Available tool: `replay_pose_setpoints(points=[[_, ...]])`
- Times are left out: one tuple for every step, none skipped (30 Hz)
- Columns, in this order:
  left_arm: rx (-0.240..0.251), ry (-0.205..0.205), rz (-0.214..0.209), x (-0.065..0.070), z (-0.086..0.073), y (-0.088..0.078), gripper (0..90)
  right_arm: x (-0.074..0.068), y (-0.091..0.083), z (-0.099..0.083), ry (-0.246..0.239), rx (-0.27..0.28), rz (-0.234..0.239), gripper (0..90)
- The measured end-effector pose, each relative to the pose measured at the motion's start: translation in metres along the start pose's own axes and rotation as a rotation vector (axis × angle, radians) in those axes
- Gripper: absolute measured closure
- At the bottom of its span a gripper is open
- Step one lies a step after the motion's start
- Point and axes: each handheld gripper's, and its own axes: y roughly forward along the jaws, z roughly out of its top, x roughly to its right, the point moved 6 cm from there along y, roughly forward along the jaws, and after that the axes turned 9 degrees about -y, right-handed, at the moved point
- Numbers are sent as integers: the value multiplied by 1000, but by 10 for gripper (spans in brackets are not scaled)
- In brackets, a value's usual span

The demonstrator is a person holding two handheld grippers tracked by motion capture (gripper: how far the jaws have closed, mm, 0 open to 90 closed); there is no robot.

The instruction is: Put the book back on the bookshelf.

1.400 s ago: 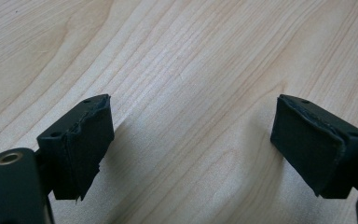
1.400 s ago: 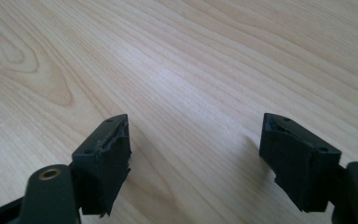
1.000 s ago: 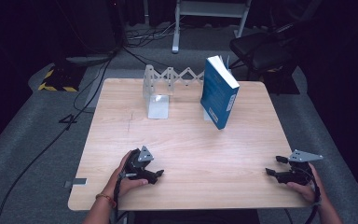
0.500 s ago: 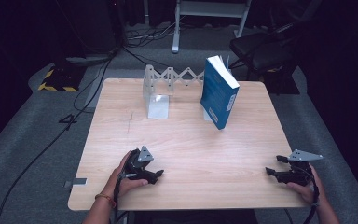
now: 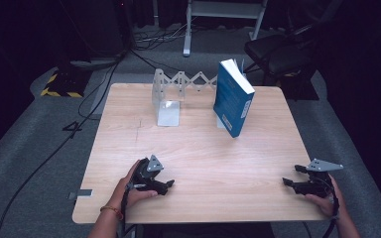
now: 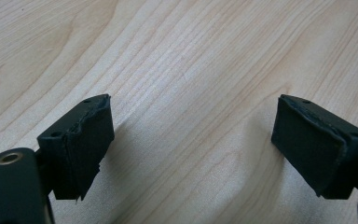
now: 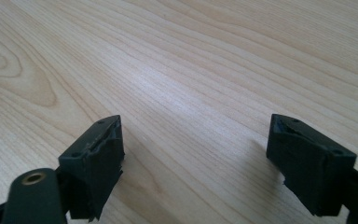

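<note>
My left gripper (image 5: 164, 184) and right gripper (image 5: 291, 182) rest released on the counter (image 5: 203, 148); the right fingers (image 7: 98, 158) have just been widening, bare wood between them.

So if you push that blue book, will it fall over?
Probably, yes. The blue book stands on its edge and tilts, seemingly leaning on the metal rack, so a nudge could tip it flat. It looks thick, so likely heavy for its size. Its glossy-looking cover may slip in a gripper.
</note>
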Motion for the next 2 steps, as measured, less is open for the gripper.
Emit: replay_pose_setpoints(points=[[0,-5,-3,0,0,0,133,0,0,0,0,0,0,192],[1,-5,-3,0,0,0,133,0,0,0,1,0,0,192]])
